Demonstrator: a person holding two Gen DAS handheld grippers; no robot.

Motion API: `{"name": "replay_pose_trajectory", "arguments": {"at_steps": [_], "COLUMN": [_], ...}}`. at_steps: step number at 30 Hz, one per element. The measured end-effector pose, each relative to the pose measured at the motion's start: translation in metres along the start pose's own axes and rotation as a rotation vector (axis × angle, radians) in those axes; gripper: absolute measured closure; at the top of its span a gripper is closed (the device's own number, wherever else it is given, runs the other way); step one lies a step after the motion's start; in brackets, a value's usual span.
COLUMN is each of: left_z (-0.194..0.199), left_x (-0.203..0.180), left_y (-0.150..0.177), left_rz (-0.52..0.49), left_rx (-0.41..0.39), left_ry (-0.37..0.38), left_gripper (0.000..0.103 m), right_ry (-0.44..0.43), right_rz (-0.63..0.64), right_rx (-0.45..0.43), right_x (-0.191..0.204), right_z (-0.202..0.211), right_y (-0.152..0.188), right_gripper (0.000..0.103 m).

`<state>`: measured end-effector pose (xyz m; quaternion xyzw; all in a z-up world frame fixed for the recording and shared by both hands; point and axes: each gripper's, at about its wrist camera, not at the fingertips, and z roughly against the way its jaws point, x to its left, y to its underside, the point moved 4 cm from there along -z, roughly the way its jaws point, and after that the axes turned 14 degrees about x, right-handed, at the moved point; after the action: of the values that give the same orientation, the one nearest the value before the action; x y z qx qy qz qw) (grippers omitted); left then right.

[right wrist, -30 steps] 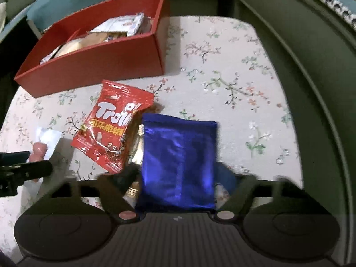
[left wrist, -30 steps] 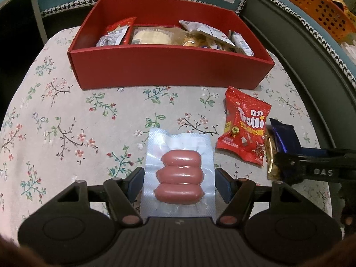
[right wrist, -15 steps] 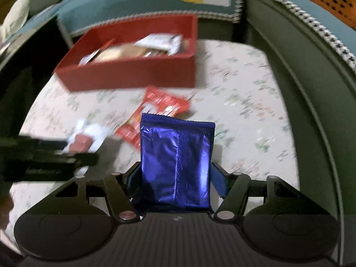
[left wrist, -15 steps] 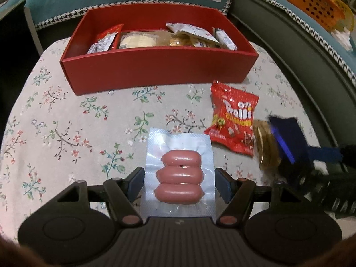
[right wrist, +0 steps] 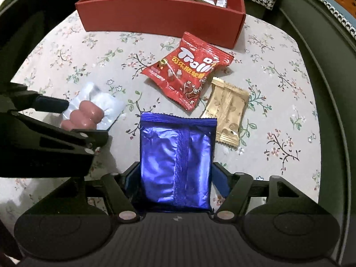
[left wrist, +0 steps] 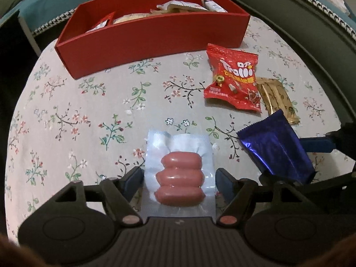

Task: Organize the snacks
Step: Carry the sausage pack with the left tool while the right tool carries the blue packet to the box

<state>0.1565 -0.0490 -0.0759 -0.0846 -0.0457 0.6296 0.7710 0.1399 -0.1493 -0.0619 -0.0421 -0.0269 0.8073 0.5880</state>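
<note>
red box point(left wrist: 153, 33) walls hide most of the wrappers point(left wrist: 178, 6) inside.

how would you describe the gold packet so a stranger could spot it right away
Start at the red box at the table's far edge. In front of it lies the red Trolli bag; the gold packet lies flat just beyond it, partly tucked under. It is the only gold wrapper, untouched by either tongs.

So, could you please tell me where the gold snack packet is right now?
The gold snack packet lies on the floral tablecloth, right of centre in the right wrist view, tucked against the red Trolli bag and just beyond the blue packet.
</note>
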Motion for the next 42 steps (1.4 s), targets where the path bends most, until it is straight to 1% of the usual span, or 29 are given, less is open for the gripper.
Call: {"name": "replay_pose_trajectory", "arguments": {"at_steps": [3,5,8,12,17,21,23,28,32,42], "left_z": [0.0,0.001,0.003,0.008,0.023,0.033,0.035,0.037,0.039,0.048], "left_x": [0.001,0.0,-0.001,-0.002,-0.007,-0.009,-0.007,-0.004,-0.002,0.001], "left_y": [-0.001,0.001,0.005,0.009,0.008,0.003,0.001,-0.003,-0.006,-0.014], "left_rz": [0.007,0.005,0.013,0.03,0.031,0.033,0.037,0.04,0.049,0.06], "left_rx": [-0.003,-0.011,-0.014,-0.006,-0.045,-0.085,-0.091,-0.107,-0.116,-0.154], "left_ry": [-0.003,-0.02,-0.029,-0.001,0.004,-0.01,-0.001,-0.011,-0.004,-0.019], "left_gripper": [0.011,0.016,0.016,0.016,0.016,0.016,0.016,0.016,0.016,0.016], "right_ry": [-0.004,-0.005,0.0,0.002,0.012,0.011,0.014,0.015,0.024,0.033], "right_rz": [0.001,0.003,0.002,-0.001,-0.013,-0.031,-0.039,-0.044,-0.041,-0.042], "right_rx": [-0.002,-0.005,-0.007,-0.028,-0.078,-0.107,-0.111,-0.12,-0.126,-0.161], "right_x": [-0.003,-0.005,-0.008,-0.01,-0.014,-0.017,-0.02,-0.021,-0.02,-0.023], "right_z": [0.0,0.0,0.002,0.01,0.026,0.034,0.035,0.037,0.037,0.044], "right_y": [-0.002,-0.002,-0.001,0.004,0.002,-0.004,-0.006,-0.009,-0.013,-0.025], "right_gripper": [0.028,0.031,0.032,0.032,0.032,0.032,0.032,0.032,0.032,0.032]}}
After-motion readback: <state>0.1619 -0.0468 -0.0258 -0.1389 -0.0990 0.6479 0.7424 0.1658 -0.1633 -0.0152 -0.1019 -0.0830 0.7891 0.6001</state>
